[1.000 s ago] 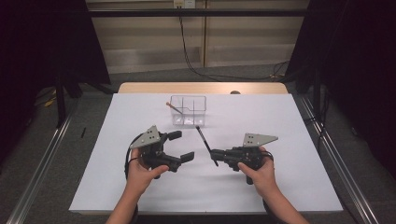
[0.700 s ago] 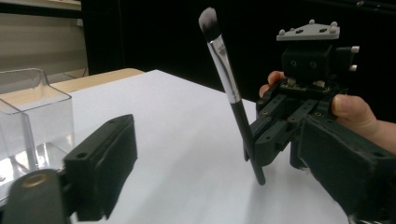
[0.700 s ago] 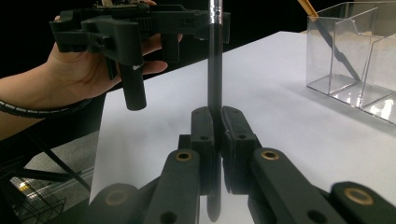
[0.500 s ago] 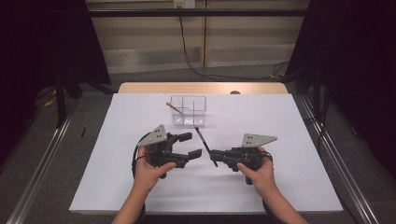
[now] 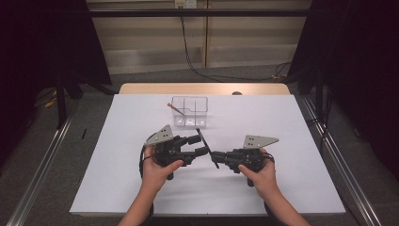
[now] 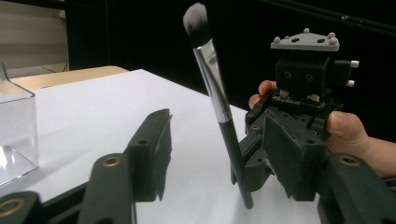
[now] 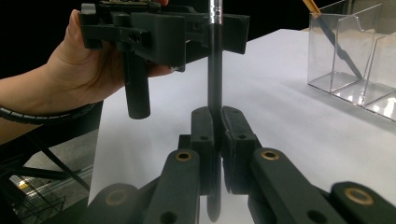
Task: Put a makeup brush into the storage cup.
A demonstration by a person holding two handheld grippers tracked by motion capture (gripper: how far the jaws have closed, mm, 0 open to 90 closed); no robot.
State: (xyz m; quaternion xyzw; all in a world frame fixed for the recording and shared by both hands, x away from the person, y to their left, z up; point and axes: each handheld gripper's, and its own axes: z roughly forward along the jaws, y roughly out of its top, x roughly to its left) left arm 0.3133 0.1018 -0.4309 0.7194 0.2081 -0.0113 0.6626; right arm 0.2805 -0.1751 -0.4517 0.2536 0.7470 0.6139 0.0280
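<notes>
A black-handled makeup brush [image 5: 205, 145] with a silver ferrule and soft grey tip stands tilted above the white table. My right gripper [image 5: 215, 157] is shut on the lower handle [image 7: 215, 70]. My left gripper [image 5: 200, 145] reaches in from the left, and its jaws have just been closing. The brush [image 6: 219, 100] stands between them, with a gap to each pad. In the left gripper view the left gripper [image 6: 217, 122] straddles the handle just below the ferrule. A person's hands hold both grippers.
A clear plastic organiser [image 5: 189, 112] with several compartments stands at the table's back middle, with a wooden-handled stick [image 5: 175, 108] leaning in its left compartment. The white sheet [image 5: 291, 188] covers the table. Metal rails run along both sides on the floor.
The left gripper's jaws have narrowed around the brush, and that hand has shifted slightly right towards it. The right gripper and the brush have stayed put.
</notes>
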